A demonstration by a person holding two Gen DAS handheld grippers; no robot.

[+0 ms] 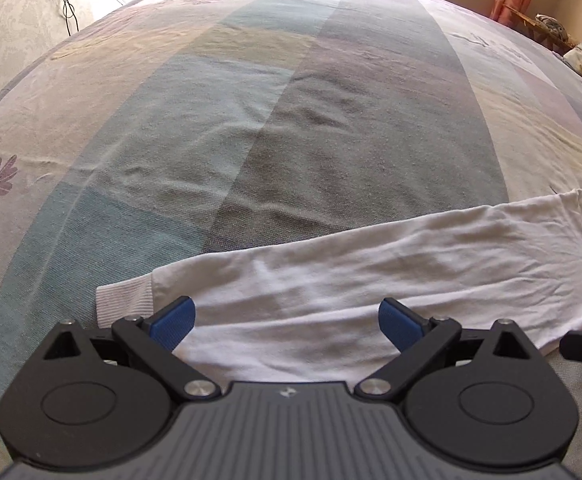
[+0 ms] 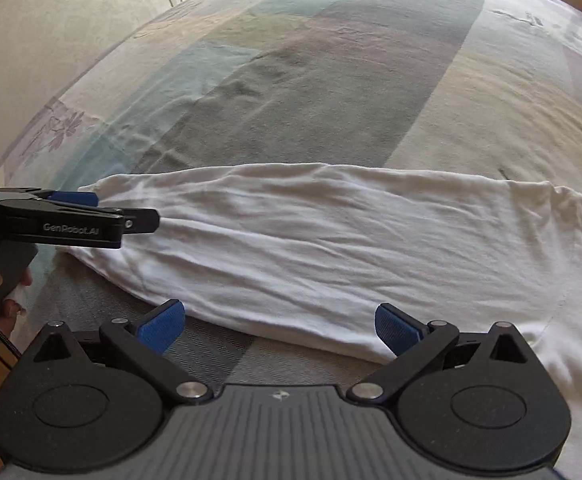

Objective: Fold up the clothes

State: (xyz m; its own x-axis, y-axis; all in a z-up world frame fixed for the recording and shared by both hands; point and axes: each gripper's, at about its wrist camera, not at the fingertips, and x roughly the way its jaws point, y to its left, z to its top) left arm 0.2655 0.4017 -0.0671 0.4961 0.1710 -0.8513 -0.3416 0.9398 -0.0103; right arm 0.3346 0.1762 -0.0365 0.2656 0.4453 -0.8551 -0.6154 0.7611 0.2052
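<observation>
Both your grippers stand wide apart, gripping nothing: the left gripper hangs over the white garment's sleeve near its ribbed cuff, and the right gripper sits at the sleeve's near edge on the patchwork bedspread.

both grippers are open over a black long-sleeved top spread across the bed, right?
Not quite: the top is white, not black, as the right wrist view shows plainly. The rest holds: the left gripper and the right gripper both stand open over it, and it lies spread across the bed.
</observation>
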